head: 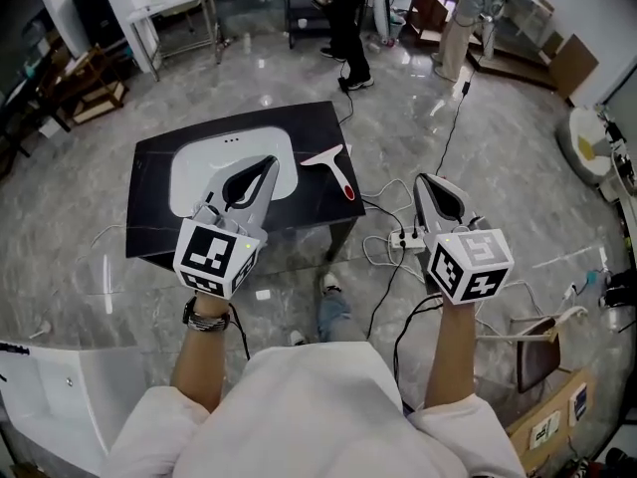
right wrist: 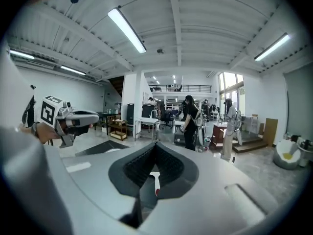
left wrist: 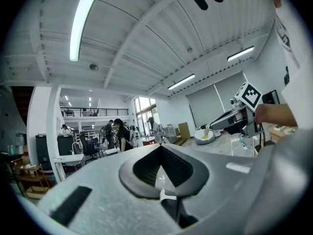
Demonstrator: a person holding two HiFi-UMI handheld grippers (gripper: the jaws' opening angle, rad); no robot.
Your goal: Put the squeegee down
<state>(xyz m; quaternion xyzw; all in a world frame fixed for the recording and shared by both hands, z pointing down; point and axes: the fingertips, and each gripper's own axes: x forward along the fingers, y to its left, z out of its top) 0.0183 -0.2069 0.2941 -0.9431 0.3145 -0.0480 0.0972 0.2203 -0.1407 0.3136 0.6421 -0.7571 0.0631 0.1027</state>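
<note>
The squeegee (head: 336,172) lies flat on the black table (head: 149,207), just right of the white sink (head: 189,162). Its white blade points toward the far side. The red handle runs back toward the near right, and its end stops close to the table's right edge. Nothing touches it. It also shows through the narrow gap below the right gripper's tips in the right gripper view (right wrist: 155,182).

The right gripper (head: 422,180) is off the table to the right, over the floor (head: 498,147), well apart from the squeegee. Its claw is pressed together with nothing in it. The left gripper (head: 269,163) overlaps the sink in the head view. Its claw is also closed at the tip and empty, and its own view (left wrist: 160,147) looks out level across the room.

Right of the table, cables (head: 383,207) loop over the floor to a power strip (head: 408,237), close to the table's near right corner. Bare floor spreads to the left, right and far side of the table. People (head: 348,18) stand well beyond the far edge.
</note>
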